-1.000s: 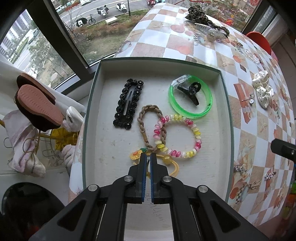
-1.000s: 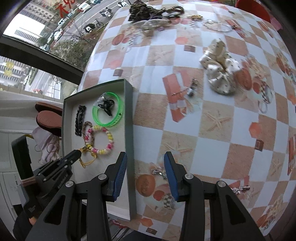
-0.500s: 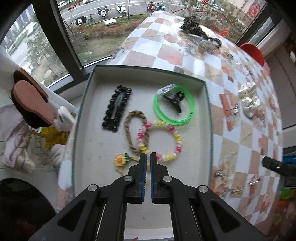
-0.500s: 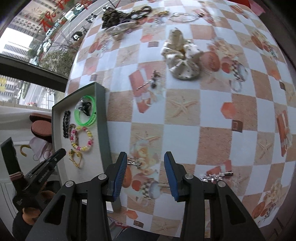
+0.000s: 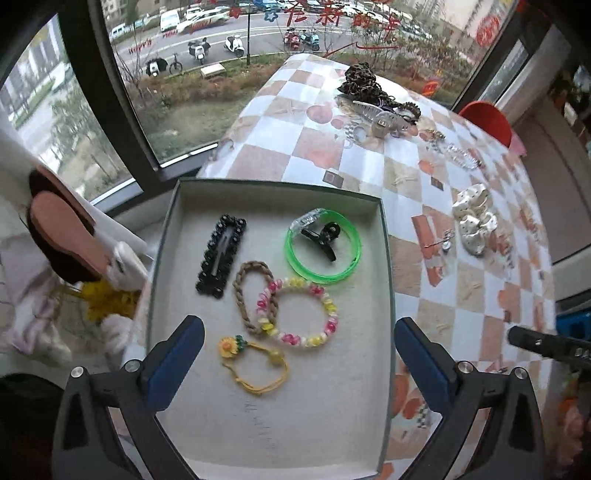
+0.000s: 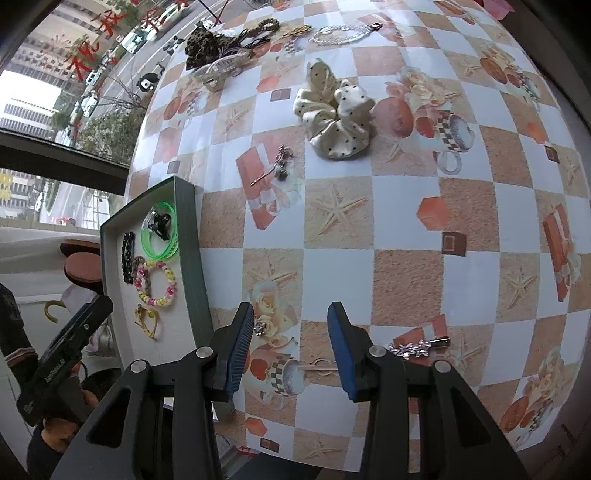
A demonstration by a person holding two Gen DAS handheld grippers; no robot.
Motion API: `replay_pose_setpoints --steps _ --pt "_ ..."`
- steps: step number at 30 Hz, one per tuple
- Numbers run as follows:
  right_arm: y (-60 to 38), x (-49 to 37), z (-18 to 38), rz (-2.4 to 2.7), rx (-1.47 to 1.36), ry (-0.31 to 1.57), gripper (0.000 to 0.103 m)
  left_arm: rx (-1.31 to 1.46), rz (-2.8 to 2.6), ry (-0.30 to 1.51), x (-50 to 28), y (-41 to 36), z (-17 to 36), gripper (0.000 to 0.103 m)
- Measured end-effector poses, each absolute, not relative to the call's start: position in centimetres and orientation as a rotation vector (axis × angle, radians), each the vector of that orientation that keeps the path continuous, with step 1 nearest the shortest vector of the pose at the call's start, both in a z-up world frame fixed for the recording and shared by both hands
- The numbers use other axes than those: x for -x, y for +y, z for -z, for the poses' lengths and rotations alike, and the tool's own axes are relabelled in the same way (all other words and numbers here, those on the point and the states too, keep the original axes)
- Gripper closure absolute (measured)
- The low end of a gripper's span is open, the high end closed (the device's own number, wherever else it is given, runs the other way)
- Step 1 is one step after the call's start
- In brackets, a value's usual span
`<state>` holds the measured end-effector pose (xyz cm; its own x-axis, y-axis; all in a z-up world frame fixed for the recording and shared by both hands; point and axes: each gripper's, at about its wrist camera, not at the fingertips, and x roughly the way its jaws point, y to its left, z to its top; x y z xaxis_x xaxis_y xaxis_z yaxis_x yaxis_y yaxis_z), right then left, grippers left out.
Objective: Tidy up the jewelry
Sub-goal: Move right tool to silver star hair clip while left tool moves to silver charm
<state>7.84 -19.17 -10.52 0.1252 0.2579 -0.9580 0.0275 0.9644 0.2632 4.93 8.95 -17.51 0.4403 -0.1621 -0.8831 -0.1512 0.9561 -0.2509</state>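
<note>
A grey tray [image 5: 384, 266] holds a black hair clip [image 5: 221, 256], a green bangle [image 5: 323, 251] with a black claw clip [image 5: 323, 236] inside it, a braided brown loop [image 5: 255, 295], a pink and yellow bead bracelet [image 5: 299, 317] and a yellow cord bracelet [image 5: 255, 363]. My left gripper [image 5: 299, 332] is open and empty above the tray's near end. My right gripper [image 6: 291, 314] is open and empty over the table, with a gold hairpin [image 6: 317, 366] and a silver star clip [image 6: 419, 346] close by. The tray also shows in the right wrist view [image 6: 192, 258].
On the checked tablecloth lie a cream dotted scrunchie [image 6: 336, 118], a small pin with charms [image 6: 277, 166], a small silver charm [image 6: 259, 328], a clear bead bracelet [image 6: 343, 35] and a pile of hair ties and clips [image 6: 218, 51]. A window and shoes [image 5: 62, 236] are left of the tray.
My left gripper has opened and drawn back up from the tray, leaving the yellow cord bracelet lying in it. My right gripper has moved further over the table, away from the tray.
</note>
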Motion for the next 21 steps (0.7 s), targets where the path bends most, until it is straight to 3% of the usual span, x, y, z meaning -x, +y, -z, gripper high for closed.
replay_pose_setpoints --steps 6,15,21 --pt "-21.8 -7.7 10.4 -0.122 -0.246 1.434 0.056 0.240 -0.072 1.126 -7.2 6.4 21.1 0.000" --pt "-26.2 -6.5 10.9 -0.044 -0.232 1.455 0.043 0.219 0.028 1.210 -10.7 1.5 28.2 0.000" --pt "-27.9 -5.4 11.9 -0.029 -0.216 1.498 0.042 0.163 0.096 1.213 -12.3 -2.4 31.8 0.000"
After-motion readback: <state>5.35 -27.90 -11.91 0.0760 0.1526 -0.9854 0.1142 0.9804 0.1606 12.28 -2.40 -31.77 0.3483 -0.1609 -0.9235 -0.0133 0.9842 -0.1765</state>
